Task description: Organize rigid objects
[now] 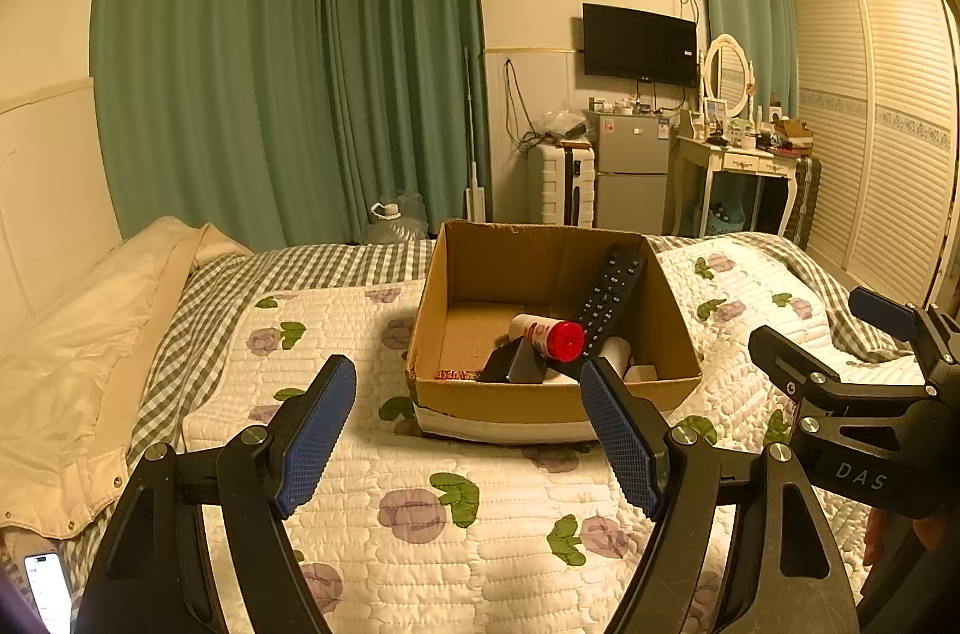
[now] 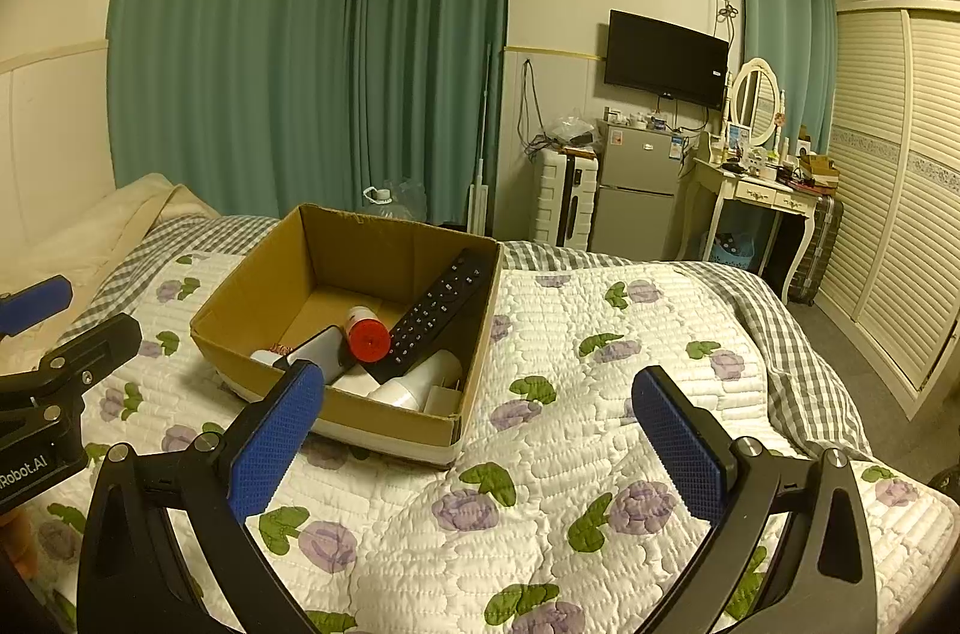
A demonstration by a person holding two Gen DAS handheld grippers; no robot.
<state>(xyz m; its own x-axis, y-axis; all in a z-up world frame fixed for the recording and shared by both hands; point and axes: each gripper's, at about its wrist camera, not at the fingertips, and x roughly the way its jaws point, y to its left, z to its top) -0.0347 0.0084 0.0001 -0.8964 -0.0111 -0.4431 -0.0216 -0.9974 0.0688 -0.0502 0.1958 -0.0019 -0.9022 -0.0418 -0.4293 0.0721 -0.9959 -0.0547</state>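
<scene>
An open cardboard box (image 1: 468, 274) (image 2: 252, 286) sits on the quilted bed. Inside it lie a black remote (image 1: 612, 295) (image 2: 441, 304) leaning on the right wall, a white bottle with a red cap (image 1: 549, 334) (image 2: 366, 331), a dark flat object (image 1: 516, 364) (image 2: 318, 349) and white items (image 2: 414, 385). My left gripper (image 1: 468, 430) is open and empty, just in front of the box. My right gripper (image 2: 480, 439) is open and empty, in front of the box and to its right. Each gripper shows at the edge of the other's view (image 1: 840, 346) (image 2: 54, 328).
The floral quilt (image 1: 420, 514) (image 2: 570, 394) covers the bed. A cream duvet (image 1: 78, 346) lies at the left, a phone (image 1: 48, 592) at the near left corner. Beyond the bed stand a fridge (image 2: 636, 190), suitcase (image 2: 567, 199), dressing table (image 2: 756, 196) and wardrobe (image 2: 888, 190).
</scene>
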